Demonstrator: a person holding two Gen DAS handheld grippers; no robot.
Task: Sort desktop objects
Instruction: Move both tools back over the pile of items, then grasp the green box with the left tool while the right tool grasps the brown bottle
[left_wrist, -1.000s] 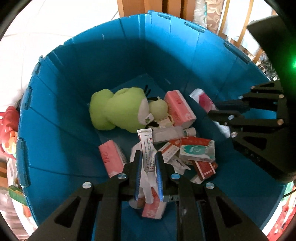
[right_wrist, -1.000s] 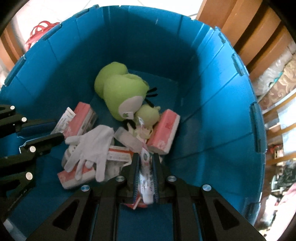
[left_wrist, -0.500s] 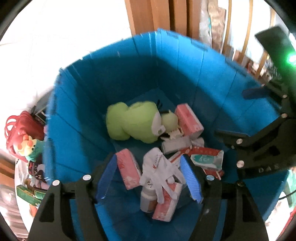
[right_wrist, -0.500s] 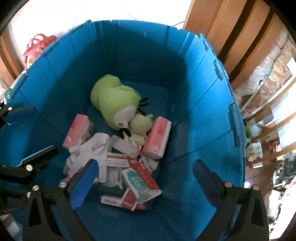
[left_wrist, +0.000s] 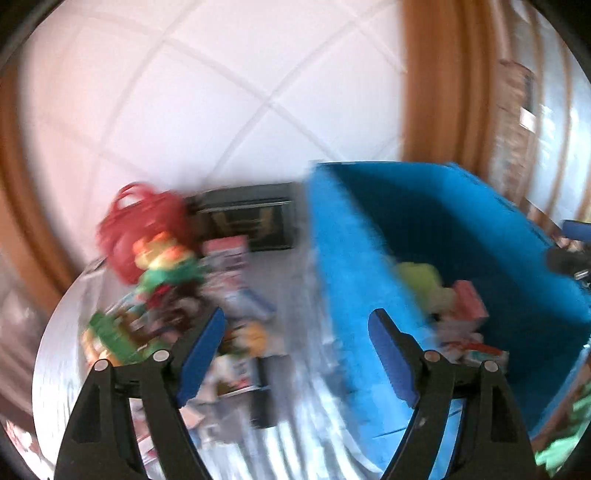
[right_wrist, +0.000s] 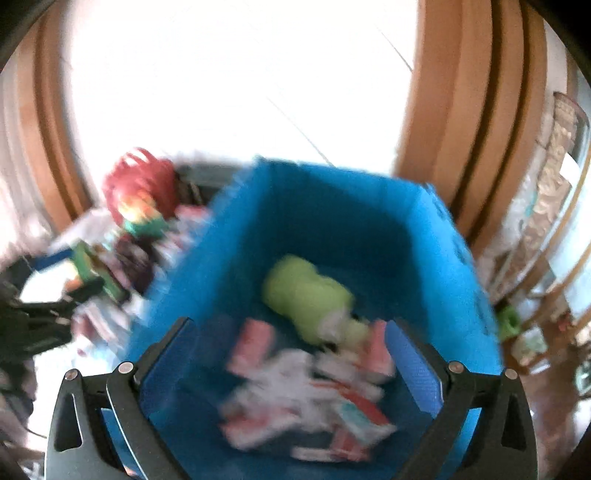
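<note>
both tubes dropped in blue bin (right_wrist: 461, 295), orientation blurred; left gripper (left_wrist: 295, 354), right gripper (right_wrist: 288, 354) just opened wide, empty.

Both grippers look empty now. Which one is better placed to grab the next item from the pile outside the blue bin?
Left. The left gripper is open and faces the pile beside the blue bin. The right gripper, also open, looks into the bin at items already sorted.
</note>
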